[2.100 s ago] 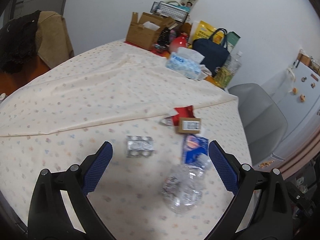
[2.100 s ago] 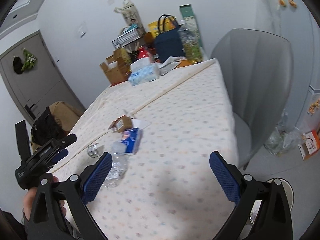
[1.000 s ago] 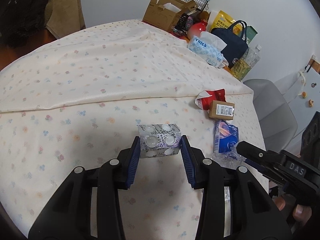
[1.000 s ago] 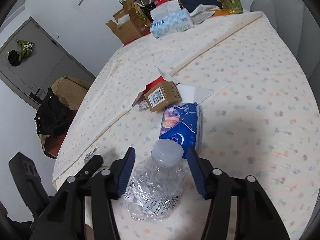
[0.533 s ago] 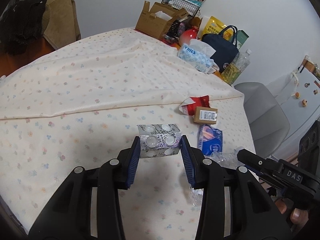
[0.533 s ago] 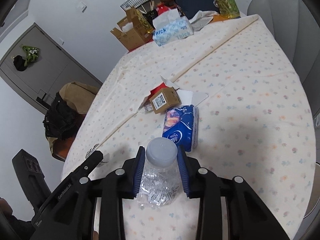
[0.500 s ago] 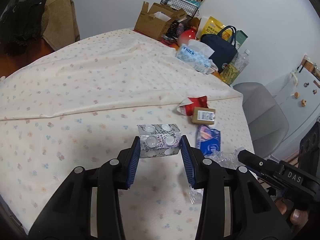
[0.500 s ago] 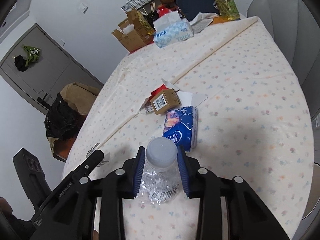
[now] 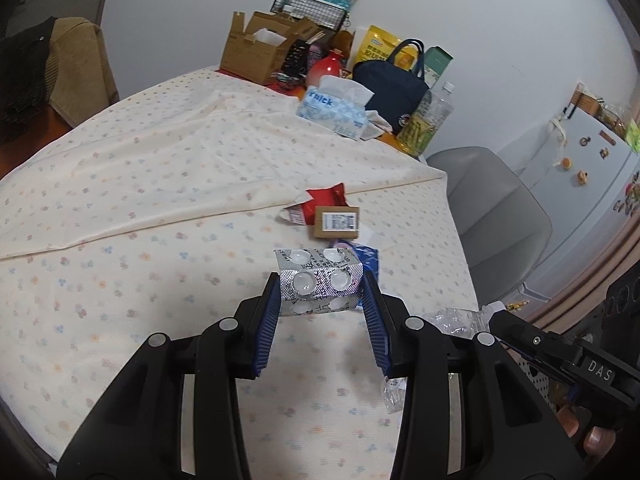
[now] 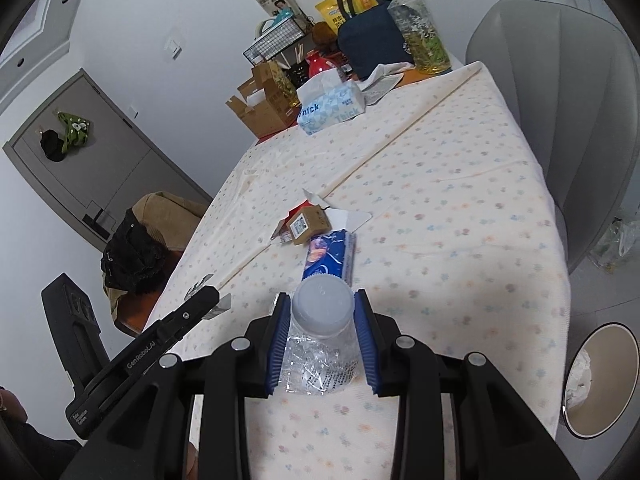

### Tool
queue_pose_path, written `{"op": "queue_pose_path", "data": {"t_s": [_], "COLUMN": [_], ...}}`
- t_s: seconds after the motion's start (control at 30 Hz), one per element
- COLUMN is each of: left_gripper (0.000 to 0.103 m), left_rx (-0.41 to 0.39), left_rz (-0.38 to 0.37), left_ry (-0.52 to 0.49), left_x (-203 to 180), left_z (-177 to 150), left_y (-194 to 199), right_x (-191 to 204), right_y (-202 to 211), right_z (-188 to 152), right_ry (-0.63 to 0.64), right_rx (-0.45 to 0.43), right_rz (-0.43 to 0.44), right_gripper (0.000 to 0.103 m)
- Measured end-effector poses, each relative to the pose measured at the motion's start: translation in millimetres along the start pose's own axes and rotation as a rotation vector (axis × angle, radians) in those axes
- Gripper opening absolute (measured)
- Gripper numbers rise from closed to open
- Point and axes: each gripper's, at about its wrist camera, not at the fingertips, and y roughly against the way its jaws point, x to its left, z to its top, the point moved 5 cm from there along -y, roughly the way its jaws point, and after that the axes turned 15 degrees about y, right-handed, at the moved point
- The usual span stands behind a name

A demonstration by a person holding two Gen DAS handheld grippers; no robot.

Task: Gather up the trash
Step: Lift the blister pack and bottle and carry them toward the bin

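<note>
My left gripper (image 9: 320, 284) is shut on a silver pill blister pack (image 9: 318, 280) and holds it above the flowered tablecloth (image 9: 140, 200). My right gripper (image 10: 322, 312) is shut on the neck of a crushed clear plastic bottle (image 10: 320, 356) with a pale cap, lifted off the table. A small brown box (image 10: 310, 224), a torn red wrapper (image 9: 326, 202) and a blue snack packet (image 10: 330, 254) lie on the cloth just beyond both grippers. A round waste bin (image 10: 600, 376) with a white liner stands on the floor at the right.
A tissue box (image 10: 332, 106), open cardboard box (image 9: 256, 50), navy bag (image 10: 370, 28), wire basket and a drink bottle (image 9: 426, 120) crowd the table's far end. A grey chair (image 10: 560, 92) stands at the right side. A brown chair with dark clothes (image 9: 44, 68) is at the left.
Both grippers closed: the left on the blister pack, the right on the bottle. Both then rose from the table with their loads, and the waste bin came into the right wrist view.
</note>
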Motion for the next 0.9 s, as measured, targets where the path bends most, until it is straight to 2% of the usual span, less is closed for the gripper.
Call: {"op": "queue_pose_path", "data": {"t_s": [0.2,0.4,0.73,0.9], "left_gripper": [0.040,0.041,0.041,0.041], "left_rx": [0.030,0.056,0.120,0.176], "left_rz": [-0.028,-0.081,-0.153,-0.196], "left_ry": [-0.061,-0.117,-0.246,-0.318], "left_x": [-34.5,-79.4,-158.6,-201.2], "left_z": [-13.8,-32.1,-75.0,-108.8], "left_y": [-6.7,-11.4,-26.3,-37.3], "right_x": [-18.8,-53.7,-128.0,-176.1], "right_y": [30.9,66.2,135.2,176.7], "right_z": [-0.9,-9.4,-36.1,-57.7], "right_ry": [-0.003,-0.050,-0.164,-0.236], "right_rx": [-0.038,-0.089,-0.179,-0.223], "right_rz": [-0.031,-0.086,-0.190,-0.275], "right_gripper": [0.032,0.032,0.032,0.032]}}
